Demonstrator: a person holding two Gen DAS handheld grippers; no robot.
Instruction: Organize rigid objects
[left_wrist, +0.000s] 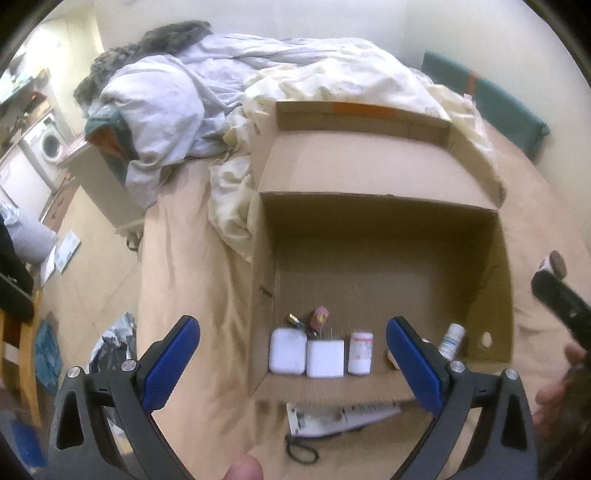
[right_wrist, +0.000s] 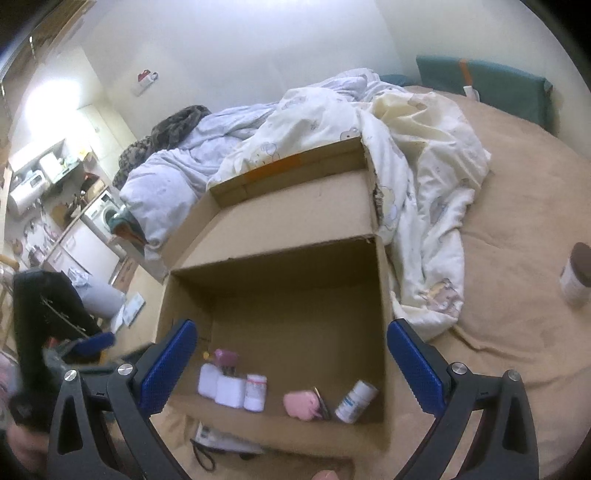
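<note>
The cardboard box (right_wrist: 273, 306) lies open on the bed (right_wrist: 517, 266), filling the middle of both views. Along its near wall, in the lower centre of the right wrist view, stands a row: two white cases (right_wrist: 221, 384) touching each other, a small white jar (right_wrist: 255, 392) just beside them, then apart from these a pink pouch (right_wrist: 301, 405) and a white pill bottle (right_wrist: 355, 401) leaning toward the right corner. A pink-topped item (right_wrist: 225, 357) sits behind the cases.

Outside the box, a brown-lidded cup (right_wrist: 576, 275) stands at the right edge of that view, well apart from it, and a white flat item with a black cord (right_wrist: 218, 441) lies against the box's near wall.

The next fetch is probably one of these two. To do it well, approach the cup from its side, clamp below the lid, and keep it upright.

The left tongs (left_wrist: 291, 362) and the right tongs (right_wrist: 288, 362) both stand wide apart with nothing between the pads, each angled down over the near rim, above the row.
</note>
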